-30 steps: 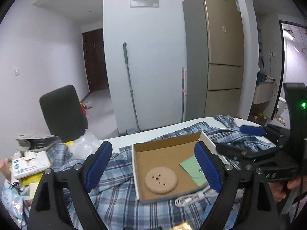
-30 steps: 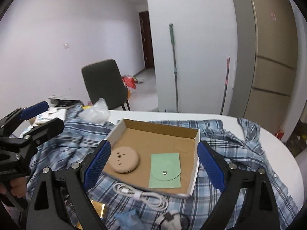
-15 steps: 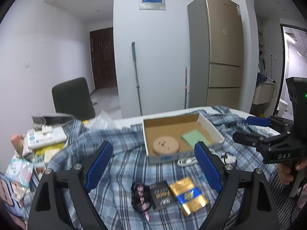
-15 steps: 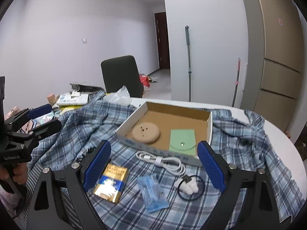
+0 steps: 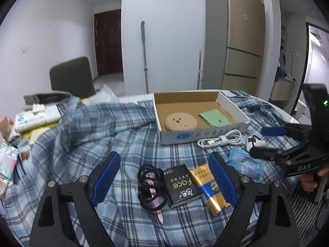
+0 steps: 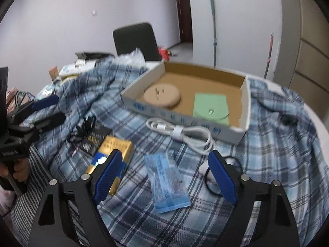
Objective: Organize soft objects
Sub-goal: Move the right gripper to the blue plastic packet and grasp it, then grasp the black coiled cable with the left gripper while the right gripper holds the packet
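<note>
Both jaws gape, right gripper (image 6: 164,177) just narrowing over the blue packet (image 6: 166,182); left gripper (image 5: 164,182) now straddles hair ties (image 5: 150,182), box (image 5: 205,136) beyond.

Dim, bluish indoor light; fisheye-bent edges, dark corners, right view motion-blurred.

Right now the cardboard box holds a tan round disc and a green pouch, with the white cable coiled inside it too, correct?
Not quite. The white cable lies outside the cardboard box, on the plaid cloth before its front wall, as the right wrist view shows. The tan disc and green pouch are inside.
</note>
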A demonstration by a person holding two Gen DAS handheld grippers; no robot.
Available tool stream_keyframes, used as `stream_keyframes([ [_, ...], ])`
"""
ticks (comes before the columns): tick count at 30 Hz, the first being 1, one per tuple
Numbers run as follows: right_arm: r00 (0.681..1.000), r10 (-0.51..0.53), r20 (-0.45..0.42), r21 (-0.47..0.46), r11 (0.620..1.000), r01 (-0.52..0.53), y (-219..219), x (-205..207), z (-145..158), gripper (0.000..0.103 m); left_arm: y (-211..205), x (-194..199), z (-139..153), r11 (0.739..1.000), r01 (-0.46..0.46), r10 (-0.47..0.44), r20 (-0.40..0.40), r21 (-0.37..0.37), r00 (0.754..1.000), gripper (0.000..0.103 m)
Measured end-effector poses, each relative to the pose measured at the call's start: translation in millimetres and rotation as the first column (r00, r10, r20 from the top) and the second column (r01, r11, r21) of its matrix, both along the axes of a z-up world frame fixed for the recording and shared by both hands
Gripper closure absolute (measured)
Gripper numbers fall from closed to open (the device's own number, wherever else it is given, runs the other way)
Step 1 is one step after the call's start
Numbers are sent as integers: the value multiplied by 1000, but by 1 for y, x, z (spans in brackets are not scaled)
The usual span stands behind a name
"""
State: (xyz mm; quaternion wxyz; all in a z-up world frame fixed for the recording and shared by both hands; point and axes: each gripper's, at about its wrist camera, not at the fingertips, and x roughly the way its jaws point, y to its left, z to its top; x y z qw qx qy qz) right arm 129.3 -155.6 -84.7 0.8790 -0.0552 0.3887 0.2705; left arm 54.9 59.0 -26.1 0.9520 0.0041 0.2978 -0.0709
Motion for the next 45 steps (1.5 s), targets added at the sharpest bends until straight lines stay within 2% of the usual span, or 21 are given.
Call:
stream_keyframes([
  [3, 999, 15, -45, -17, 1000, -16, 3, 4, -9, 24, 5, -2, 2, 1000, -1, 1, 8, -26, 1000, 14],
  [10, 992, 37, -121, -41, 998, -42, 8, 9, -24, 37, 7, 6, -9, 1000, -5, 4, -54, -26, 999, 14],
  [13, 989, 36, -142, -60, 997, -45, 10, 11, -29, 46, 6, 6, -12, 1000, -8, 6, -61, -23, 998, 14],
  [15, 987, 32, -155, -78, 996, -45, 11, 12, -32, 57, 5, 6, -12, 1000, -9, 8, -63, -17, 998, 14],
  [17, 986, 32, -162, -89, 995, -47, 12, 12, -34, 62, 3, 6, -14, 1000, -7, 7, -66, -6, 998, 14],
  [21, 992, 29, -126, -86, 995, -40, 11, 7, -29, 73, 1, 7, -15, 1000, -6, 6, -68, 6, 998, 14],
  [27, 999, 35, 16, -23, 999, -34, 3, -6, -4, 73, 1, 12, -19, 1000, -18, 20, -101, 19, 995, 14],
  [30, 999, 40, 29, -23, 999, -39, 3, -7, 0, 73, 3, 20, -22, 999, -24, 28, -154, 27, 988, 14],
  [33, 999, 43, 18, -23, 999, -42, 5, -5, -2, 73, 8, 26, -26, 1000, 6, -3, -224, 13, 975, 15],
  [35, 999, 43, 17, -16, 999, -42, 5, -6, -1, 73, 12, 27, -28, 999, 35, -32, -256, 10, 966, 32],
  [38, 999, 44, 17, -13, 999, -44, 3, -7, -1, 73, 18, 27, -30, 997, 54, -38, -285, 47, 958, 45],
  [42, 998, 56, 20, -19, 998, -55, 5, -9, -1, 73, 26, 18, -24, 995, 83, -63, -305, 52, 950, 45],
  [45, 998, 62, 21, -23, 998, -61, 6, -10, -1, 73, 23, 7, -20, 984, 107, -60, -298, 143, 953, 45],
])
